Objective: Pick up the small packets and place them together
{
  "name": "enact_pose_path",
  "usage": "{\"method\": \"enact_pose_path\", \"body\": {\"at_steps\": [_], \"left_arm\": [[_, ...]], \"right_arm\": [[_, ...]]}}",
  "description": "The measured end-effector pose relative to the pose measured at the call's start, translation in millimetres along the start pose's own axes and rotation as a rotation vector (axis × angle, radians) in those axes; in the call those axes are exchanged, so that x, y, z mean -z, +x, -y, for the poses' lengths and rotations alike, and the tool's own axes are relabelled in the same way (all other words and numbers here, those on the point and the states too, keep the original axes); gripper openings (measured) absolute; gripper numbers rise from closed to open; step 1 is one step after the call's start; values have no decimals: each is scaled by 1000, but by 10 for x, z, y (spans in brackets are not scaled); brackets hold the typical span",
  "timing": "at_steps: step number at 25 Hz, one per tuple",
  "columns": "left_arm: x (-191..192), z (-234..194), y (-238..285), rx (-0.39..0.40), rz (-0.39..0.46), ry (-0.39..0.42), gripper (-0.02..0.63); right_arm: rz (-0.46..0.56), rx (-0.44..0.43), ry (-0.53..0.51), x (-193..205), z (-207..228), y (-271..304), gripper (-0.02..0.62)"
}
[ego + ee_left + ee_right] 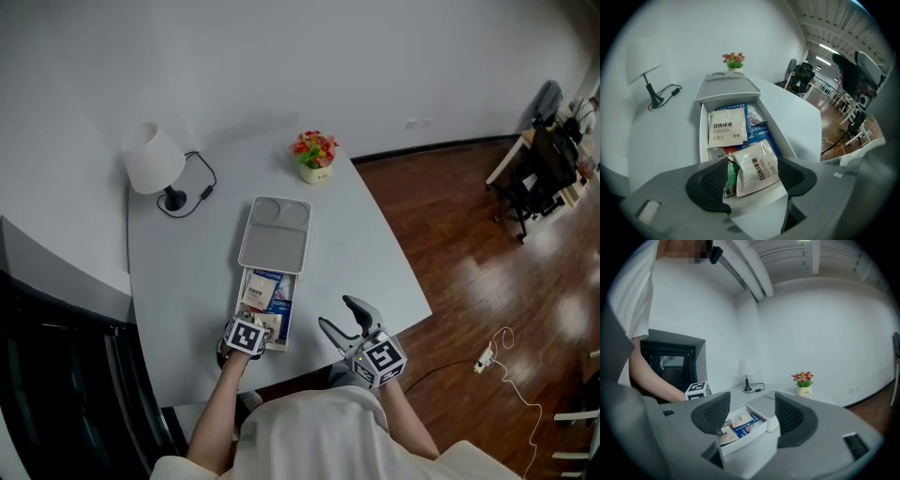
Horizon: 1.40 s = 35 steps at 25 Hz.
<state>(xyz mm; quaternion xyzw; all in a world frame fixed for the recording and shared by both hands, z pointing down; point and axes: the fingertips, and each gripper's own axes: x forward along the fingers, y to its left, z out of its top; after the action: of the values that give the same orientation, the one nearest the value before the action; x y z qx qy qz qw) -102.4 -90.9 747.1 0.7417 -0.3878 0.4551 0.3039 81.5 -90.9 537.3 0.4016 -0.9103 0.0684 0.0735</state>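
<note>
White packet (758,169), black print on its face, tilted: clamped between the pads of the left hand-held gripper (751,180), with a green packet (731,174) pressed in beside it against the left pad. Position: lower centre of the left gripper view, over the near end of the open box (700,137). Inside the box, flat: a second white packet of the same print (726,127), partly overlapping blue coffee packets (761,131). Lid (275,234), pale grey, lies at the box's far end, towards the upper centre of the head view. Right hand-held gripper (747,414): jaws apart, nothing between them, lower right of centre in the head view, beside the box. Bench (187,272), light grey. On it, upper left: white lamp (154,163) with black cable. Upper centre: flower pot (315,156).
</note>
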Motion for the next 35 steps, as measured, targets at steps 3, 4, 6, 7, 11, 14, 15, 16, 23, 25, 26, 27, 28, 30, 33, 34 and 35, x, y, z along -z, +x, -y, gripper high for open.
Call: {"method": "enact_pose_path", "body": {"at_steps": [3, 4, 6, 7, 11, 14, 15, 16, 23, 25, 26, 27, 28, 30, 33, 34, 35], "left_arm": [[-46, -25, 131, -9, -34, 1, 293], [-12, -40, 204, -9, -61, 4, 293], [51, -29, 307, -2, -115, 4, 293], [60, -17, 324, -2, -135, 3, 293], [45, -19, 333, -23, -169, -8, 290], [31, -39, 335, -38, -171, 3, 262], [26, -37, 317, -40, -169, 9, 247], [23, -37, 294, -43, -165, 14, 239], [-106, -30, 10, -45, -62, 4, 210], [-156, -37, -125, -41, -31, 7, 210], [-185, -49, -200, -44, -16, 10, 210], [-207, -60, -275, -46, -3, 10, 210], [-223, -78, -345, -48, 6, 9, 210], [-271, -130, -476, -55, 23, 11, 210], [-378, -208, -639, -57, 46, 34, 210], [-431, -232, -691, -58, 55, 42, 210], [-482, -262, -734, -61, 61, 47, 210]], "right_arm": [[-8, 2, -3, 23, -2, -46, 290], [-9, 4, -2, 30, 2, -60, 290], [-12, 7, -2, 40, 12, -88, 290], [-14, 9, -2, 44, 21, -101, 290], [-19, 16, -6, 52, 47, -145, 290], [-17, 22, -4, 56, 67, -155, 290], [-16, 22, -2, 56, 65, -149, 290], [-16, 19, -2, 54, 56, -142, 290], [-12, -14, -7, 51, -36, -46, 290], [-12, -27, -10, 41, -72, -4, 290], [-12, -35, -13, 37, -90, 19, 290], [-12, -43, -17, 32, -105, 40, 290], [-12, -48, -19, 28, -118, 60, 290], [-11, -56, -15, 24, -137, 99, 290], [-9, -62, -16, 12, -142, 148, 290], [-8, -63, -15, 9, -139, 158, 290], [-6, -62, -14, 4, -131, 168, 290]]}}
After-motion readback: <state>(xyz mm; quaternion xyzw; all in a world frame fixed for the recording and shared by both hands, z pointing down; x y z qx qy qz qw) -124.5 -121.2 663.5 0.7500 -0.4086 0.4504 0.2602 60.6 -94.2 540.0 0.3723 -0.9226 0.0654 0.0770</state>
